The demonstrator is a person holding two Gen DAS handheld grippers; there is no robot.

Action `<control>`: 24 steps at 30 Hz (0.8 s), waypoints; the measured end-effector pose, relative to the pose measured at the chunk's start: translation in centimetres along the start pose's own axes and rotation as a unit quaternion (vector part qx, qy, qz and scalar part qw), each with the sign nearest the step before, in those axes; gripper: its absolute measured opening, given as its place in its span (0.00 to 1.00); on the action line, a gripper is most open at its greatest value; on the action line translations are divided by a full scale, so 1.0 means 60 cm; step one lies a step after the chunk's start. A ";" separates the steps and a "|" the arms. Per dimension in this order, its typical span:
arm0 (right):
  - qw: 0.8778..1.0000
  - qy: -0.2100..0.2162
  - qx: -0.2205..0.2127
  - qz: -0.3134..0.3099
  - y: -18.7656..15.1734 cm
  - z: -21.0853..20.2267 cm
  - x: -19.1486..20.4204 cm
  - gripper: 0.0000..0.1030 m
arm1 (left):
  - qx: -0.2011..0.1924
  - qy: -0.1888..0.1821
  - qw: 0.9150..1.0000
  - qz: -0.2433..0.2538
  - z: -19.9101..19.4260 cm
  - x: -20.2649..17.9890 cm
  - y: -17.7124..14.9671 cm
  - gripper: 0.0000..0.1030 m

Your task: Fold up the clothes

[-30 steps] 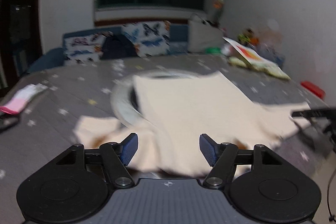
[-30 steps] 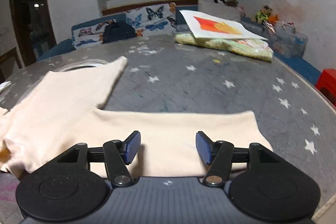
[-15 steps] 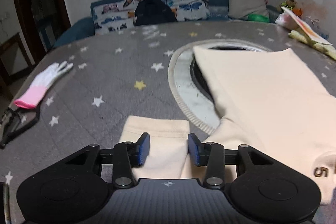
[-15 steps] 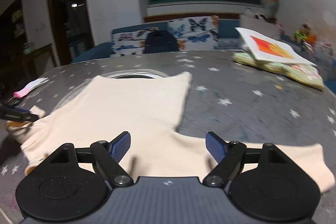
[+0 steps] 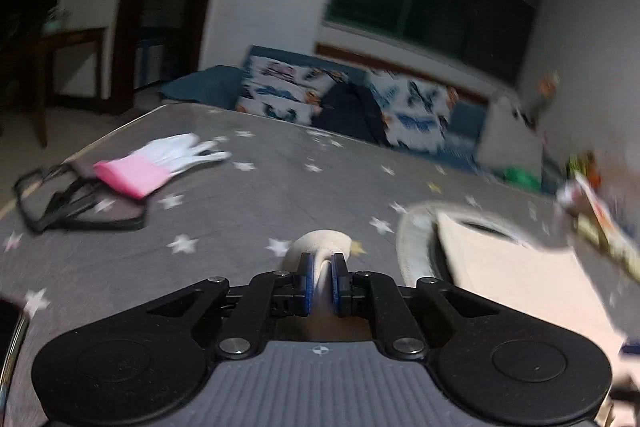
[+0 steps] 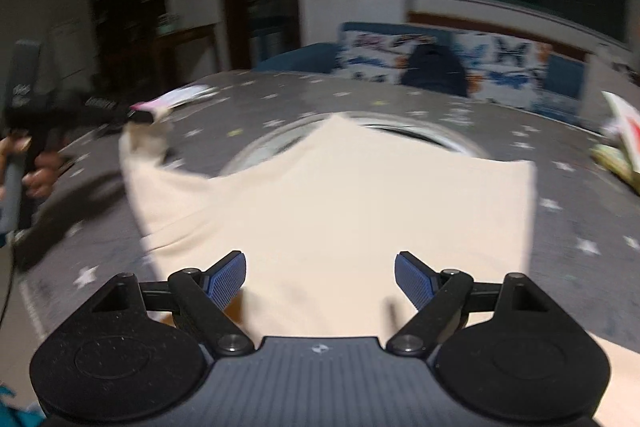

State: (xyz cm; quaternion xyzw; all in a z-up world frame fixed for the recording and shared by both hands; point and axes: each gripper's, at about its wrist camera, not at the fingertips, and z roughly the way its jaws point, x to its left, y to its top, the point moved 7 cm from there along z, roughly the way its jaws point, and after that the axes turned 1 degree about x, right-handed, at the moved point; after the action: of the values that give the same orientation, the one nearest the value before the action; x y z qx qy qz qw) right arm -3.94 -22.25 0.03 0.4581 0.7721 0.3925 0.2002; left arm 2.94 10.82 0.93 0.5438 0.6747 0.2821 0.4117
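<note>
A cream long-sleeved shirt lies spread on the grey star-print table. My left gripper is shut on the end of the shirt's sleeve, which bulges out above the blue pads. In the right wrist view the left gripper shows at the far left, holding that sleeve end lifted off the table. My right gripper is open, with its fingers over the near part of the shirt's body. The shirt's body also shows in the left wrist view at the right.
A white and pink glove and a black frame lie on the table's left. A round ring inset sits under the shirt. A sofa with butterfly cushions stands behind. Books and papers lie at the right.
My left gripper has shut on the sleeve end and lifted it. My right gripper has opened a little wider and swung left over the shirt's body.
</note>
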 end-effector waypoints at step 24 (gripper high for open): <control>0.987 0.124 0.051 -0.091 -0.028 -0.017 0.120 0.81 | 0.042 0.101 0.994 0.004 -0.011 0.088 -0.054 0.14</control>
State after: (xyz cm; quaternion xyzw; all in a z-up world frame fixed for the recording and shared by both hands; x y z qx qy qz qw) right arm -9.14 -16.88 -0.31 0.3437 0.8481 0.3867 0.1143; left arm 0.38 15.16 -2.76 0.5320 0.7219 0.3082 0.3175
